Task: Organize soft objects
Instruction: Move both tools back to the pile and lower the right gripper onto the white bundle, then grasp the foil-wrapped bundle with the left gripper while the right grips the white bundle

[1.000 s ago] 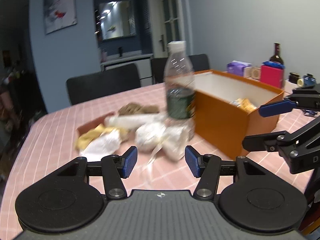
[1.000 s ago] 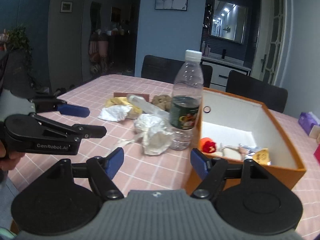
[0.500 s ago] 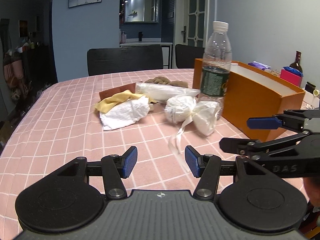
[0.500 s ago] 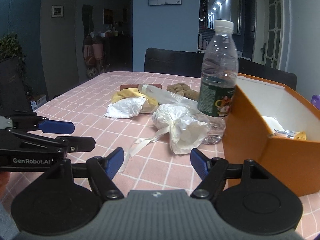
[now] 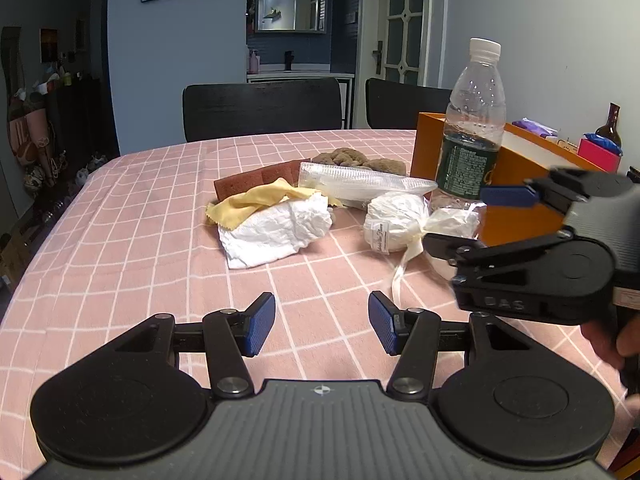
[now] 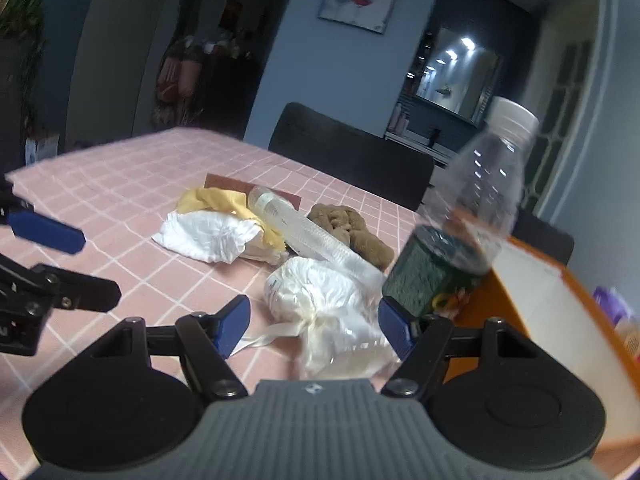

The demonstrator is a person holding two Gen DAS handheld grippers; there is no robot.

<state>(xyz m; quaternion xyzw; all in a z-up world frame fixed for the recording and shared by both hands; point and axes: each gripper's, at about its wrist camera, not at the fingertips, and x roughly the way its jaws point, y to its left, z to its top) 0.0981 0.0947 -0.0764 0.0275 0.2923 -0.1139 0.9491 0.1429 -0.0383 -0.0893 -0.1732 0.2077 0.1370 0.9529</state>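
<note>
A white tied pouch with a ribbon [image 5: 394,224] [image 6: 320,304] lies on the pink checked table, beside a plastic bottle [image 5: 472,132] [image 6: 460,236]. A crumpled white tissue [image 5: 276,232] [image 6: 208,236], a yellow cloth [image 5: 256,202] [image 6: 216,200], a clear tube [image 5: 360,184] [image 6: 300,232], a brown sponge pad [image 5: 256,178] and a tan sponge [image 5: 352,158] [image 6: 352,232] lie behind. My right gripper [image 6: 314,324] is open, its jaws on either side of the pouch. My left gripper [image 5: 322,322] is open and empty over bare tablecloth.
An orange box [image 5: 520,184] [image 6: 560,320] stands right of the bottle. Black chairs [image 5: 264,108] line the far table edge. A pink box [image 5: 598,152] and a dark bottle [image 5: 608,124] stand at the far right.
My right gripper has moved forward and tilted, so the pouch now sits between its jaws. My left gripper has shifted a little; the objects lie where they were.
</note>
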